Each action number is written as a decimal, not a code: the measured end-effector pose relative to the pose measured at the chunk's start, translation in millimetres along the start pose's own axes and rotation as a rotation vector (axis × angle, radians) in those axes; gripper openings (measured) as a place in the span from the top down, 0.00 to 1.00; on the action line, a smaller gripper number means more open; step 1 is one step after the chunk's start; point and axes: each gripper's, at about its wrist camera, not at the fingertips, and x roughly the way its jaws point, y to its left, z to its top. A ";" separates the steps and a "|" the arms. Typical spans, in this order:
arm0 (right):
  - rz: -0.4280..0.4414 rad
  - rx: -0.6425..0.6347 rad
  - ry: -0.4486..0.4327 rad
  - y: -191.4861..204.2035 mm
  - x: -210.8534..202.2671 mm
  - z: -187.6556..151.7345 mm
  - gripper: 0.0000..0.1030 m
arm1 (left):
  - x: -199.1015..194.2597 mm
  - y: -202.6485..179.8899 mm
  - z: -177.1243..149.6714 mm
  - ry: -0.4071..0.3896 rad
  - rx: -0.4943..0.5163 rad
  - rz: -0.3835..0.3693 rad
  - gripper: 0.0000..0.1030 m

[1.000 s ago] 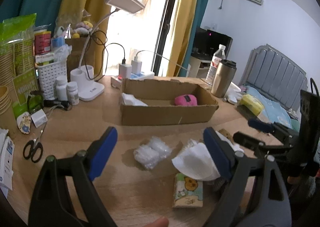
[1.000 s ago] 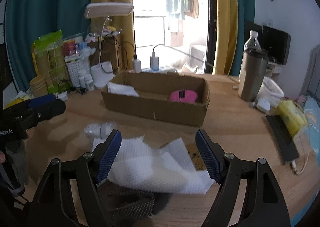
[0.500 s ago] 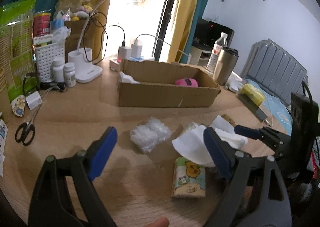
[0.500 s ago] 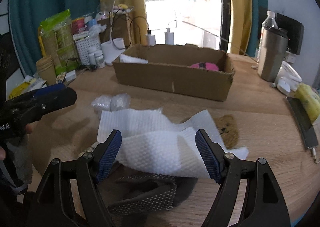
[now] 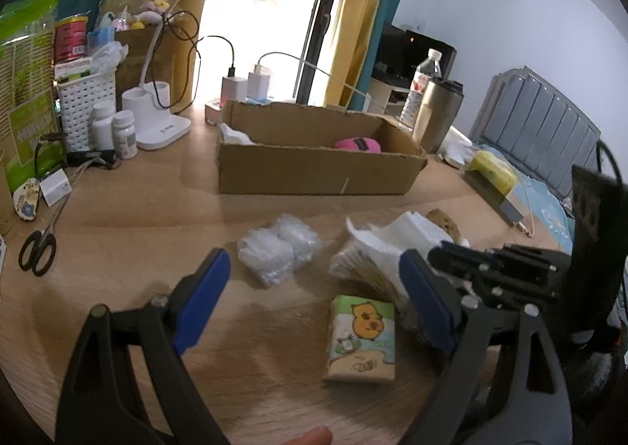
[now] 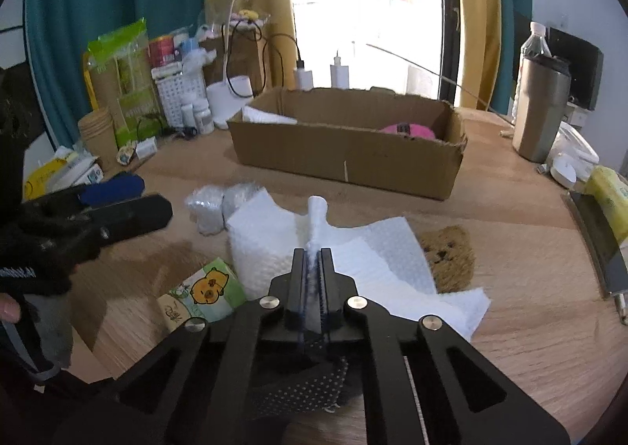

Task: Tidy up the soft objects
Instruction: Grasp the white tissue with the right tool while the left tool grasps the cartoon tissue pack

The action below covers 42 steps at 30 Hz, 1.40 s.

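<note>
My right gripper [image 6: 313, 254] is shut on a pinched fold of the white paper towel [image 6: 376, 260], which lies spread on the wooden table; it also shows in the left wrist view [image 5: 392, 245]. My left gripper [image 5: 314, 288] is open and empty above the table, near a clear plastic-wrapped bundle [image 5: 276, 252] and a tissue pack with a cartoon animal [image 5: 363, 335]. A brown bear-face soft item [image 6: 447, 250] lies partly under the towel. The cardboard box [image 6: 345, 158] holds a pink soft object [image 6: 408, 130] and a white item [image 6: 263, 116].
A desk lamp [image 5: 161, 123], white basket, pill bottles [image 5: 114, 129] and scissors [image 5: 37, 252] are at the left. A steel tumbler [image 6: 539, 107], water bottle and a yellow pack [image 6: 612, 201] are at the right. A dark dotted cloth [image 6: 306, 386] lies under the right gripper.
My right gripper has come down and closed on the paper towel, bunching it up. My left gripper has moved lower and closer to the table, still open.
</note>
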 end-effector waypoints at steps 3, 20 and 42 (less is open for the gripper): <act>-0.009 0.000 -0.021 -5.2 -6.5 1.8 0.96 | 2.1 -3.4 -1.1 0.010 0.009 0.000 0.13; -0.063 0.134 0.003 -59.3 -15.1 -21.9 0.84 | 37.1 -34.6 -25.6 0.177 0.116 0.044 0.14; -0.038 0.166 0.087 -58.1 1.4 -39.6 0.64 | 42.5 -38.7 -43.8 0.247 0.158 0.028 0.53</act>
